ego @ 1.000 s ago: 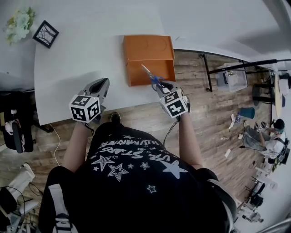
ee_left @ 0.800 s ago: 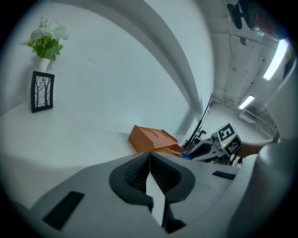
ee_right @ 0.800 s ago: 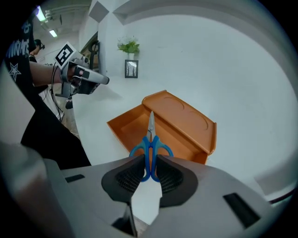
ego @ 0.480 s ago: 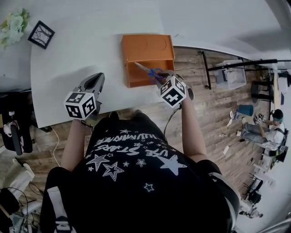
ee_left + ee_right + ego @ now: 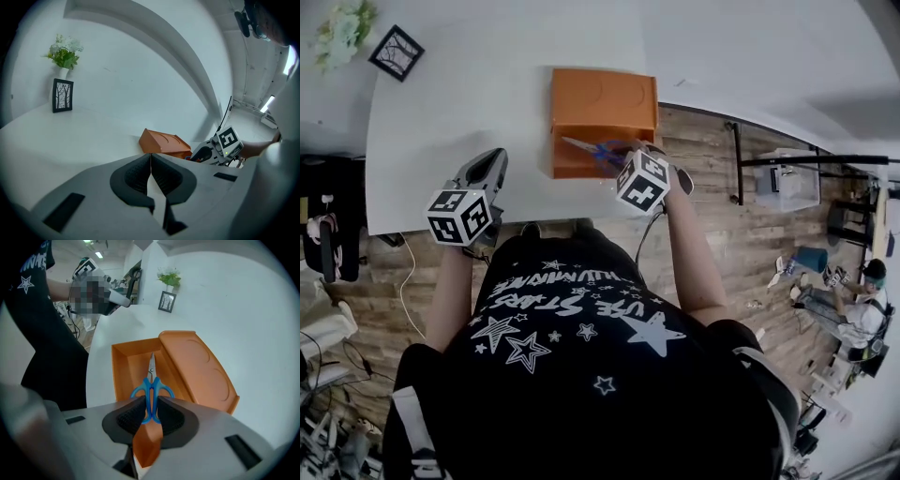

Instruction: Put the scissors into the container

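Observation:
The blue-handled scissors (image 5: 151,387) are clamped by their handles in my right gripper (image 5: 151,414), blades pointing forward over the open compartment of the orange container (image 5: 126,363). From the head view the scissors (image 5: 595,152) hang above the orange container (image 5: 602,98) at the table's near edge, with the right gripper (image 5: 630,165) just behind them. My left gripper (image 5: 484,176) hovers over the white table to the left, its jaws closed together with nothing between them. In the left gripper view the left gripper (image 5: 150,174) points toward the container (image 5: 164,142).
The container's hinged lid (image 5: 197,364) lies open to the right. A framed picture (image 5: 396,52) and a vase of flowers (image 5: 341,34) stand at the white table's (image 5: 469,103) far left. Wooden floor lies past the table's right edge, with a cart (image 5: 787,183) further right.
My right gripper has carried the scissors leftward and forward, from beside the container's near corner to over its open compartment. The left gripper has shifted slightly left.

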`<state>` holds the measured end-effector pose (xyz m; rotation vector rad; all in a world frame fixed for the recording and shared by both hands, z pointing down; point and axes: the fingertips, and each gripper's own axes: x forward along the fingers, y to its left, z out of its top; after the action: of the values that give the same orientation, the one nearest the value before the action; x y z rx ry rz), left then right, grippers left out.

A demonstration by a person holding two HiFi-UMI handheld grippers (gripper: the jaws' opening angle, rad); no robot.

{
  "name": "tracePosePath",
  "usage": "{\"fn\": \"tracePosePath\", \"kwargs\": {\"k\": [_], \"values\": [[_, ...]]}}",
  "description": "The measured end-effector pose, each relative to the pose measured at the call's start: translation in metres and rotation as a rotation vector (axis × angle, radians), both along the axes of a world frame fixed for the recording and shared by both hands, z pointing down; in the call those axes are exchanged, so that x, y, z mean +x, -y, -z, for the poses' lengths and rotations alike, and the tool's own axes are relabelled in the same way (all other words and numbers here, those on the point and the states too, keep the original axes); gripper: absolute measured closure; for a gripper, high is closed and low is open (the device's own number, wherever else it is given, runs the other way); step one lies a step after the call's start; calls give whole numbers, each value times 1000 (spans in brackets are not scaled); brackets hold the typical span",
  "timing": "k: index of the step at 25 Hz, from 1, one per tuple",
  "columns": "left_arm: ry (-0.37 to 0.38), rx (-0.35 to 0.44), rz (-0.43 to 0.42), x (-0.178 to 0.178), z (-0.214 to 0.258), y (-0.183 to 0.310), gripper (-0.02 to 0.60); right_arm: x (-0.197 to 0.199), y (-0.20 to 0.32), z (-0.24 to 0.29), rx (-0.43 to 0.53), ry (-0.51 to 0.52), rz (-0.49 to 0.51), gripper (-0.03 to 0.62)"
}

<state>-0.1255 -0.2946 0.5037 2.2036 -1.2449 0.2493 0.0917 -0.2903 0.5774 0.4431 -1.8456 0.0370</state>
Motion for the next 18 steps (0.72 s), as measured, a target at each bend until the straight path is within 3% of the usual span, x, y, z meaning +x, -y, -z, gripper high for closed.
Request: {"fn": "tracePosePath", "kwargs": {"k": [8, 18], "values": [[33, 6, 86, 27, 4, -10, 561, 21, 4, -16, 7, -48, 145, 494], [71, 30, 129, 52, 8, -10, 561, 29, 7, -23, 24, -31, 181, 494]]}}
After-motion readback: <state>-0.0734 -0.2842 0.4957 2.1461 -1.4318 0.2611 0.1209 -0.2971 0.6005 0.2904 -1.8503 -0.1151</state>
